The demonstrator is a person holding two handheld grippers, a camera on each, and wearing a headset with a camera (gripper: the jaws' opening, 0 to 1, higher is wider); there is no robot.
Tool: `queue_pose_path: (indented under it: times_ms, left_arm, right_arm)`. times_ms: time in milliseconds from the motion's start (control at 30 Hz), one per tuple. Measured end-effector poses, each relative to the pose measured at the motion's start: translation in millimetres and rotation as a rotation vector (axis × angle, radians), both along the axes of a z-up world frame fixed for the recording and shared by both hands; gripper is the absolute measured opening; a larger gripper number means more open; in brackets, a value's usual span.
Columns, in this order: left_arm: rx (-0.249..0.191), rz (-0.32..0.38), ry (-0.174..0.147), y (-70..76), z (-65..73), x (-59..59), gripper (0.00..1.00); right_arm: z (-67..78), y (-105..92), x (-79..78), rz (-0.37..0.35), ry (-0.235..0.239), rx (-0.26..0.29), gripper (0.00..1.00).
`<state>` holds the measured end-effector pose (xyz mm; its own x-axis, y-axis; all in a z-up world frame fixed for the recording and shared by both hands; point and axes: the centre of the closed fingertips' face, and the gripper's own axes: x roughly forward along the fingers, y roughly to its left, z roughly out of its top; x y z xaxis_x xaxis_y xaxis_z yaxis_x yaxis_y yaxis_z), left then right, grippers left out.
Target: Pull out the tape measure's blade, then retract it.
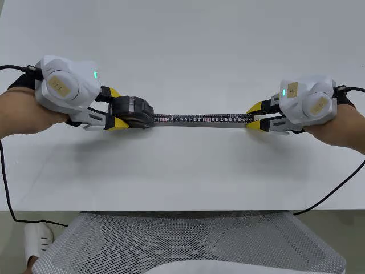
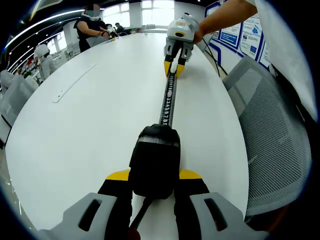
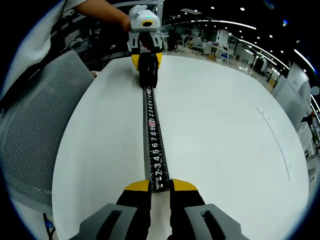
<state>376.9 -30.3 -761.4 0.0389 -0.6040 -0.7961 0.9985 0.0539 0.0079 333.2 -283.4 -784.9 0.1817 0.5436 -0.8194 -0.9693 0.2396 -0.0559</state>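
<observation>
Tape case [image 1: 132,111] sits left of centre over the table [image 1: 182,51], black, with its blade [image 1: 199,119] pulled out to the right. The blade runs straight and roughly level from the case mouth to the other gripper. Numbers are printed along it, with a red band near the case. It stays low over the table; cannot tell if blade or case touches the surface.

Left gripper [image 1: 117,108] is clenched on the case, one yellow-tipped jaw on each flat side. The left gripper view shows the case [image 2: 156,160] wedged between the jaws, with the blade [image 2: 167,102] running away from it to the right gripper [image 2: 174,69] at the far end.

Right gripper [image 1: 254,116] is pinched on the blade's free end, jaws nearly together. In the right gripper view the blade [image 3: 152,135] starts between the yellow tips with the low numbers nearest, and runs out to the case [image 3: 148,70] held in the left gripper [image 3: 146,59].

A hand grips each gripper body, at the left and right edges of the head view. A green light is lit on each gripper. A black cable [image 1: 331,194] trails off the table edge at right; another hangs down at left.

A grey mesh chair [image 1: 188,242] is pushed up at the near edge. A white shoe [image 1: 37,237] is on the floor at lower left. People [image 2: 92,25] stand at the far end of the table in the left gripper view.
</observation>
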Motion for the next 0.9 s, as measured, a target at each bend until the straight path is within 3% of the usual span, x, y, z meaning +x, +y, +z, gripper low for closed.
queue_pose_path:
  times_ms: [633, 900]
  left_arm:
    - [-0.004, 0.007, -0.001, 0.8, 0.1, -0.4, 0.26]
    - [-0.003, 0.021, 0.0, 0.4, 0.3, -0.1, 0.27]
  right_arm:
    - [-5.1, -19.9, 2.6, -0.014, 0.002, -0.039, 0.1]
    - [-6.0, -19.2, 3.0, -0.031, 0.015, -0.026, 0.11]
